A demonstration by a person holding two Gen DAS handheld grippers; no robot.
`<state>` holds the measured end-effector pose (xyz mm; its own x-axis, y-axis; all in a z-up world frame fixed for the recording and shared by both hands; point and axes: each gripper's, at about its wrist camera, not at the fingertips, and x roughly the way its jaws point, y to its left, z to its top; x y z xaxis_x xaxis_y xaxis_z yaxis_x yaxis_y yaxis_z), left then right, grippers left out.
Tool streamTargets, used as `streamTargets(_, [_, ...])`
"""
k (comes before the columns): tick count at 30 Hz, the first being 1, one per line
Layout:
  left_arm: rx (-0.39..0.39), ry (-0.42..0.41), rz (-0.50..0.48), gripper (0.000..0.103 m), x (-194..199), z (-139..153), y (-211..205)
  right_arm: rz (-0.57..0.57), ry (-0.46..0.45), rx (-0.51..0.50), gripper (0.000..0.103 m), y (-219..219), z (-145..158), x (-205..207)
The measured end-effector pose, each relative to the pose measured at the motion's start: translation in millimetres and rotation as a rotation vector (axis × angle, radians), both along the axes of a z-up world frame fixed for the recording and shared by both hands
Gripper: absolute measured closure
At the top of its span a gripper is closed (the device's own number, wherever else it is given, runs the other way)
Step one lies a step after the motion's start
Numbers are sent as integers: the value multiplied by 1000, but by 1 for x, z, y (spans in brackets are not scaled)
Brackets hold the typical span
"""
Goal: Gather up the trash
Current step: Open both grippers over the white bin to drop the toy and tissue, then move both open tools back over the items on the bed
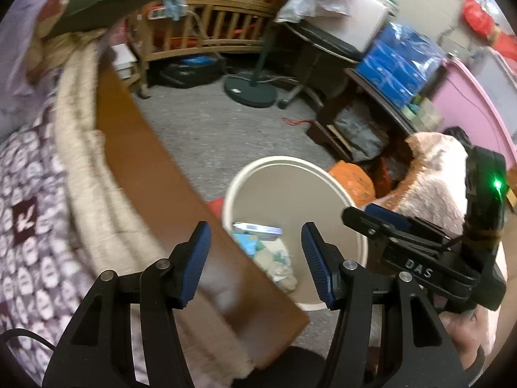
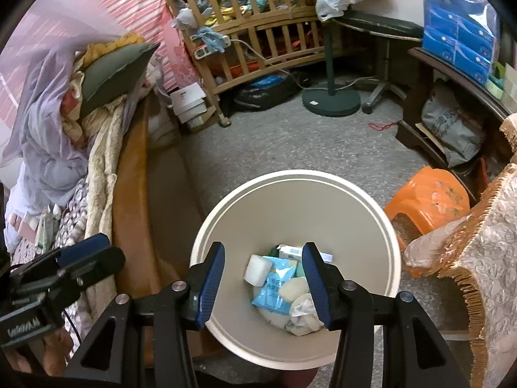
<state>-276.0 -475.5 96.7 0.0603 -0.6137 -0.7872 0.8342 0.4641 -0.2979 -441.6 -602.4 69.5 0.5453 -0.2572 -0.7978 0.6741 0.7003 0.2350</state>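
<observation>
A white round bin (image 2: 381, 213) stands on the grey floor beside the bed. At its bottom lie a light blue packet (image 2: 274, 287), a white block (image 2: 257, 270) and crumpled tissues (image 2: 302, 312). My right gripper (image 2: 263, 279) hangs over the bin mouth, open, with nothing between its blue pads. My left gripper (image 1: 257, 260) is open and empty too, above the bed's brown edge board (image 1: 155, 174) and the bin's (image 1: 290, 161) left rim. A pale packet (image 1: 257, 229) shows blurred inside the bin. Each gripper appears at the side of the other's view.
A bed with a cream blanket (image 2: 100, 168) and patterned sheet runs along the left. An orange stool (image 2: 426, 197) and a fringed tablecloth (image 2: 478, 258) crowd the bin's right side. A fan base (image 2: 331, 100), wooden crib (image 2: 258, 32) and low shelf (image 2: 416, 103) stand beyond.
</observation>
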Motion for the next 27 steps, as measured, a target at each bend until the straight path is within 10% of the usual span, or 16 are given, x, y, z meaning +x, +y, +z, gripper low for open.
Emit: streamTargets(27, [144,-156,523,46,175,30,253,462,3,12,55,175,13,182])
